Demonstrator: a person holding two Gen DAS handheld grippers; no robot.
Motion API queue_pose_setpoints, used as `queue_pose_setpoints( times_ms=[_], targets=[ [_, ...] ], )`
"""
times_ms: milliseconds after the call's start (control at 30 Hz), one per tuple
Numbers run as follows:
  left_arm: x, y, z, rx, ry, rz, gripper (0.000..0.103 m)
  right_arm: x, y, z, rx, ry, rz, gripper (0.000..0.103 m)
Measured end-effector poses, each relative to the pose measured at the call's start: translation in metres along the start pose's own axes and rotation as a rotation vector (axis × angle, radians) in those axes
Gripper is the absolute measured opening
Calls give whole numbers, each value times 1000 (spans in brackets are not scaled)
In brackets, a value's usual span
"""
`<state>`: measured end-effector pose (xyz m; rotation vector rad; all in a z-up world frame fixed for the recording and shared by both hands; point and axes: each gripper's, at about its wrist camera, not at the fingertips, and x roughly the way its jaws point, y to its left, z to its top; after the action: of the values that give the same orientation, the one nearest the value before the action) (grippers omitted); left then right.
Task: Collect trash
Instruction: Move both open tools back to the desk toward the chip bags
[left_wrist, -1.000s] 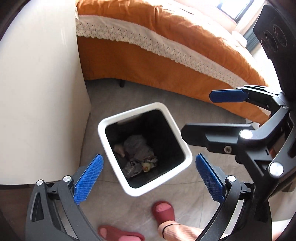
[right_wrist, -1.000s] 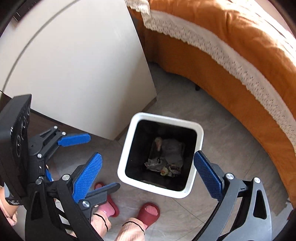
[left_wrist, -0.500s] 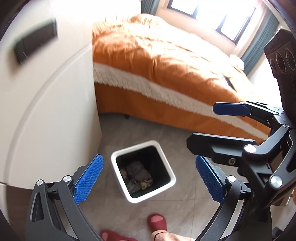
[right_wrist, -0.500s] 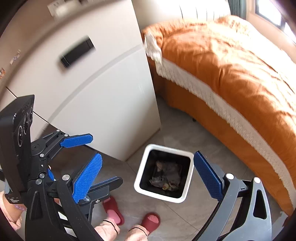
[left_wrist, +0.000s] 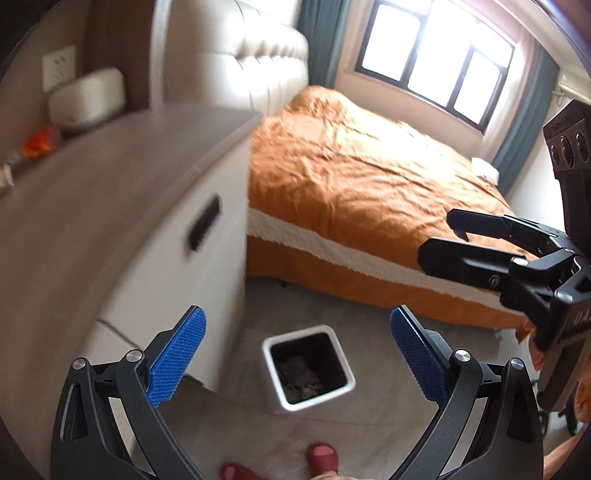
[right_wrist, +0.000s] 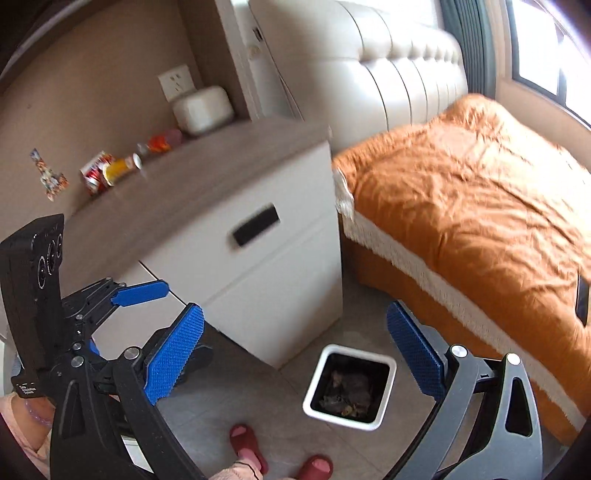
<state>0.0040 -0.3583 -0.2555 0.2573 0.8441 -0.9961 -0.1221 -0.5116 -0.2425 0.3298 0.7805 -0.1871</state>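
Overhead, both grippers hang empty with jaws spread wide.
Leftmost, wrappers (right_wrist: 107, 173) lie on the white cabinet (right_wrist: 236, 236); then the left gripper (left_wrist: 295, 354), the white bin (left_wrist: 308, 367) holding crumpled trash on the floor beside the cabinet, the right gripper (right_wrist: 295, 354), and the orange bed (right_wrist: 480, 206).

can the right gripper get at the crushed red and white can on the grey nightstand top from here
Probably yes. The open, empty right gripper has nothing between it and the crushed red and white can, which lies exposed on the grey nightstand top beside an orange wrapper. It looks well out of range for now, so it must travel forward.
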Motion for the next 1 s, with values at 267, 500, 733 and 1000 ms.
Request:
queue_pose_setpoints(
  times_ms=[267, 500, 733, 1000],
  targets=[
    [-94, 46, 19, -104, -136, 167, 98, -30, 60, 49, -110, -118, 85, 99],
    [-165, 105, 16, -182, -219, 341, 98, -24, 135, 86, -236, -170, 210, 99],
    [-225, 161, 5, -262, -282, 481, 98, -5, 214, 113, -348, -191, 329, 99],
    [-268, 226, -17, -354, -310, 603, 98, 32, 299, 132, -446, -174, 437, 99]
  ],
)
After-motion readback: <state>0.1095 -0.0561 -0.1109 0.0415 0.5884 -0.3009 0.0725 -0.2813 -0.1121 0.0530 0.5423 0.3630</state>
